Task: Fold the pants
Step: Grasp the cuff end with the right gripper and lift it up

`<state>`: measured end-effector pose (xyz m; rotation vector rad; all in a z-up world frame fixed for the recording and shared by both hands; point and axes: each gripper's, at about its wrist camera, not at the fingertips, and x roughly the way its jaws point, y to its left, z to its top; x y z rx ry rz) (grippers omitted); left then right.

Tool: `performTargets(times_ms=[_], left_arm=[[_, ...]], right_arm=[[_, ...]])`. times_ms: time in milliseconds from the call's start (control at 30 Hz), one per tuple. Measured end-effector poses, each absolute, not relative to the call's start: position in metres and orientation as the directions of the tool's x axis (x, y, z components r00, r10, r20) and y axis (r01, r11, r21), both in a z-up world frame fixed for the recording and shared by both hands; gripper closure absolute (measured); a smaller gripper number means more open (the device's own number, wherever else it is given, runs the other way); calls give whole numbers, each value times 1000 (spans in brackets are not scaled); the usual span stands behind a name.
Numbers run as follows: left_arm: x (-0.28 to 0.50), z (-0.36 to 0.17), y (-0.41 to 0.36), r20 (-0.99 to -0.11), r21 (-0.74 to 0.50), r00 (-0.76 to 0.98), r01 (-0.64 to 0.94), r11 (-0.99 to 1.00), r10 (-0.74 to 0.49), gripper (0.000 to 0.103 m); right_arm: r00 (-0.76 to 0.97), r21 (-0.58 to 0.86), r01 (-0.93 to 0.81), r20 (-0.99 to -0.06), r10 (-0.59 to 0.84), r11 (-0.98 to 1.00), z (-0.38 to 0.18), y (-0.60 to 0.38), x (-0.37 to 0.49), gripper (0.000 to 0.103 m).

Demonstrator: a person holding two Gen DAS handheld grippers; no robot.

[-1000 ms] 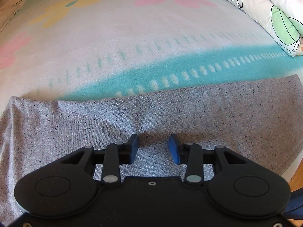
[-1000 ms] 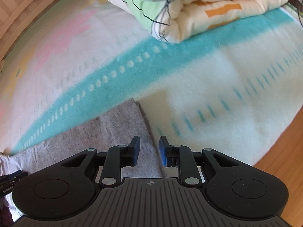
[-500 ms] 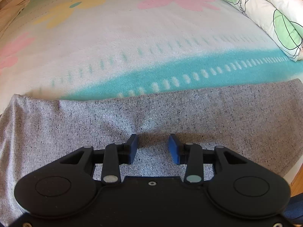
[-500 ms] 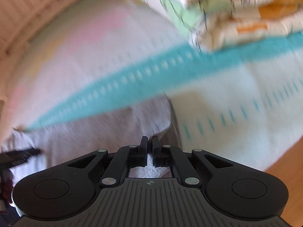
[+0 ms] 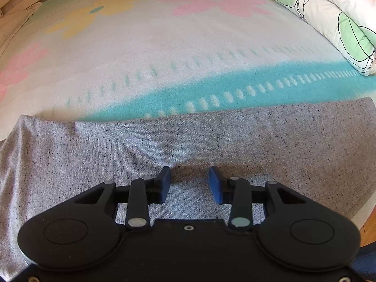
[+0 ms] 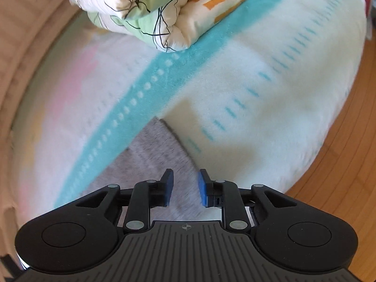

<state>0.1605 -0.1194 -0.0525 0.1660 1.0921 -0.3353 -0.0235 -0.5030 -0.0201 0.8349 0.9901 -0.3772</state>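
Note:
Grey speckled pants (image 5: pixel 235 136) lie flat in a long band across a pastel blanket on a bed. My left gripper (image 5: pixel 189 174) hovers over the middle of the band, open, with only flat cloth seen through the gap. In the right wrist view the end of the pants (image 6: pixel 155 150) forms a corner on the blanket. My right gripper (image 6: pixel 185 176) is just above that end near its right edge. Its jaws are opening, and the blue pads press on nothing.
The blanket (image 5: pixel 164 47) has a teal stripe and pink and yellow flowers. A folded floral duvet (image 5: pixel 329 18) lies at the far right, seen also as a duvet roll (image 6: pixel 164 7). Wooden floor (image 6: pixel 340 152) lies past the bed's right edge.
My right gripper snapped shut half a second ago and stands open again, having shifted and rolled over the pants' end. The left gripper and the cloth under it stay as they were.

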Motion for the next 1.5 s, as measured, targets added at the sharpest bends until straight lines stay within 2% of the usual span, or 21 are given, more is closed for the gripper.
performTargets(times_ms=[400,467,533,833,900,933,967,1033,1267,1500], left_arm=[[157,-50,-117,-892,-42,408,351,935,-193,55],[157,-49,-116,-893,-48,405,348,936,-196,55],[157,-49,-115,-893,-52,403,347,937,-199,55],[160,-48,-113,-899,-74,386,331,941,-206,55],[160,-47,-114,-899,-75,385,330,941,-207,56],[159,-46,-113,-899,-79,384,333,940,-211,56],[159,-46,-114,-899,-81,383,334,939,-214,56],[158,-43,-114,-899,-88,379,335,938,-220,57],[154,-21,-143,-879,-89,400,399,913,-260,57],[172,-34,-183,-896,-52,387,397,916,-218,57]], right_arm=[[474,448,729,-876,91,518,-55,-481,-38,80],[478,444,736,-876,73,511,-58,-482,-34,76],[468,423,744,-882,47,517,-60,-481,-31,63],[566,536,738,-822,56,410,-75,-491,-36,61],[577,554,741,-814,62,379,-78,-492,-37,65],[580,556,738,-812,61,382,-77,-491,-38,85],[593,566,727,-803,61,389,-74,-490,-39,92],[634,595,693,-772,49,407,-62,-486,-42,91],[726,549,529,-688,-10,647,-9,-452,-30,92],[775,524,419,-632,8,742,15,-434,-21,91]])
